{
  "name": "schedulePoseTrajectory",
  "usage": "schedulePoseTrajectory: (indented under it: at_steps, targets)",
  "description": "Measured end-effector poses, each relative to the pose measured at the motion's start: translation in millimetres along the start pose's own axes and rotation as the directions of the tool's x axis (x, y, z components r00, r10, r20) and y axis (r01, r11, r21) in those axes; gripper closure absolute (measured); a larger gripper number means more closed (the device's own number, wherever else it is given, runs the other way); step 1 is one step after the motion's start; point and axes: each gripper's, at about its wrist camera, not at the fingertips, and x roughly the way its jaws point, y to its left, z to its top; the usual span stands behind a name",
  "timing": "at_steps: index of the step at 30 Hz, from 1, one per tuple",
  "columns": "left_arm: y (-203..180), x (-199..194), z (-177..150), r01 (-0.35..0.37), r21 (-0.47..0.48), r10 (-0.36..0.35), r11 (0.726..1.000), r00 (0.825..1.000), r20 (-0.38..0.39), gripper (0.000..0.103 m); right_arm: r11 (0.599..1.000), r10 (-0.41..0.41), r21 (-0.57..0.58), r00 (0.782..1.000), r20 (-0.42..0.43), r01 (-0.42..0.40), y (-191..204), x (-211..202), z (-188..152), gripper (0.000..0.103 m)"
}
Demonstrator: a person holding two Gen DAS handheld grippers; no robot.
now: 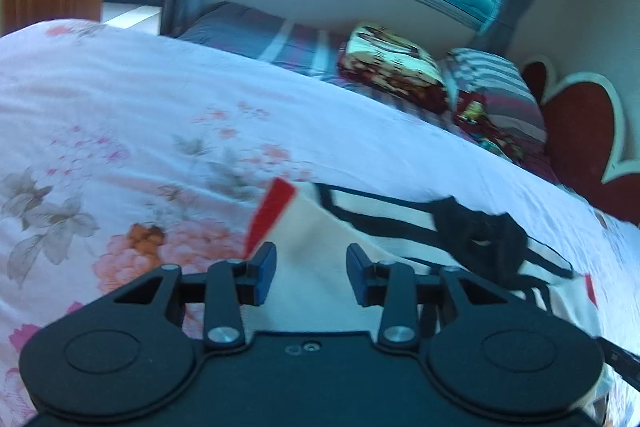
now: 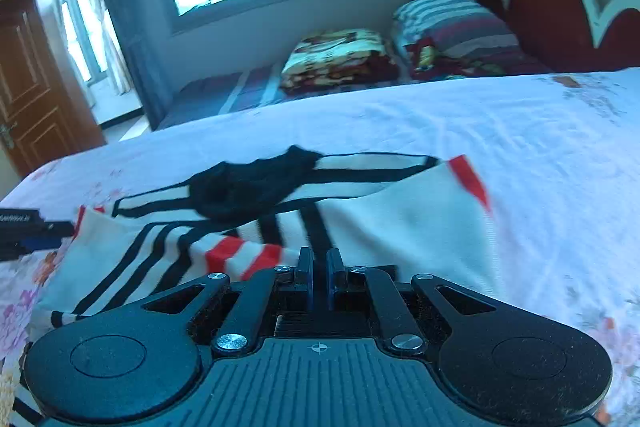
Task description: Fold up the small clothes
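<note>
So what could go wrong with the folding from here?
The black garment lies on top of the striped shirt, so folding the shirt may trap it inside. The right gripper has its jaws nearly shut with the shirt just ahead; whether they hold cloth is unclear, so a pull might slip. The left gripper is open, holding nothing.

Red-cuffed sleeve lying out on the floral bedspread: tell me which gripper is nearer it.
Left. The left gripper hangs open just beside the red-cuffed sleeve; the right gripper sits nearly shut farther off, over the garment's body.
</note>
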Motion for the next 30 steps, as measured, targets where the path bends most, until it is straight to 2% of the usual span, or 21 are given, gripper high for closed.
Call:
schedulePoseTrajectory:
  at_steps: [5, 7, 12, 15, 19, 25, 30]
  targets:
    - [-2, 34, -4, -0.028, -0.030, 0.026, 0.999, 0.997, -0.071, 0.065, 0.998, 0.006, -0.057, 0.999, -0.054, -0.009, 12, 26, -2, 0.097]
    - [3, 40, -8, -0.045, -0.028, 0.044, 0.999, 0.997, -0.058, 0.065, 0.997, -0.029, -0.079, 0.996, -0.080, 0.023, 8, 37, -7, 0.097]
    - [7, 40, -8, -0.041, -0.009, 0.041, 0.999, 0.998, -0.049, 0.064, 0.998, -0.017, -0.064, 0.996, -0.086, 0.011, -6, 46, -9, 0.098]
    - [6, 32, -6, -0.050, -0.028, 0.048, 0.998, 0.997, -0.059, 0.066, 0.997, -0.030, -0.077, 0.996, -0.089, 0.023, 2, 40, -5, 0.097]
    - [0, 6, -14, -0.024, -0.033, 0.022, 0.999, 0.998, -0.051, 0.065, 0.996, 0.007, -0.092, 0.999, -0.050, -0.012, 14, 21, -3, 0.097]
    - [-23, -22, -45, 0.005, 0.027, -0.004, 1.000, 0.998, -0.068, 0.064, 0.991, 0.039, -0.124, 0.996, -0.080, -0.049, 31, 16, -13, 0.097]
    - [-32, -25, -71, -0.031, 0.098, 0.038, 0.995, 0.997, -0.074, 0.063, 0.988, 0.011, -0.154, 0.993, -0.121, -0.029, 26, 27, -29, 0.097]
